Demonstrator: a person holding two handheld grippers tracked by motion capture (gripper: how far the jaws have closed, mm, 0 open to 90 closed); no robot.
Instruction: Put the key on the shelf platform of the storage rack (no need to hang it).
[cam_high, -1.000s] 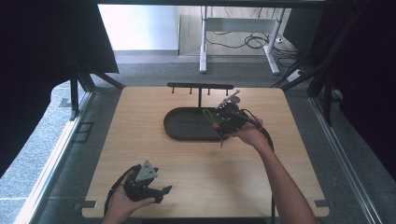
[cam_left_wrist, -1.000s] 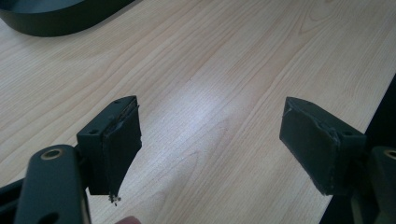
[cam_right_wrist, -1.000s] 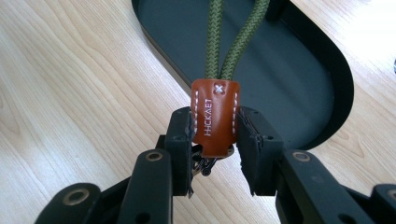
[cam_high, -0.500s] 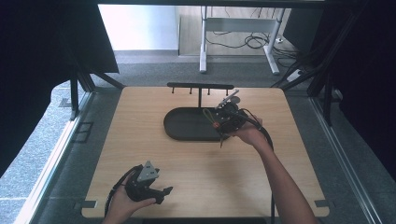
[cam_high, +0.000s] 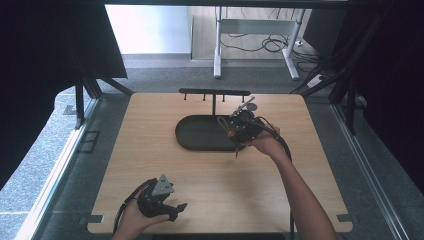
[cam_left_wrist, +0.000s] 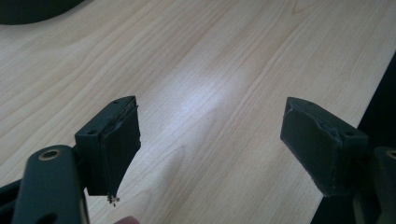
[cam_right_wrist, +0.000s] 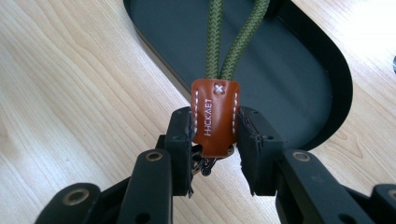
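Note:
My right gripper is shut on the brown leather tab of a keychain, and its olive green cord loop runs forward over the black oval tray. In the high view that gripper hovers at the tray's right end, below the black T-shaped hook rack. My left gripper is open over bare wood with nothing between its jaws. The high view shows it near the table's front edge, at the left.
The light wooden table has bare surface between the tray and the front edge. A small silver round object lies behind the right gripper. Dark curtains flank the table, and desk legs with cables stand on the floor beyond.

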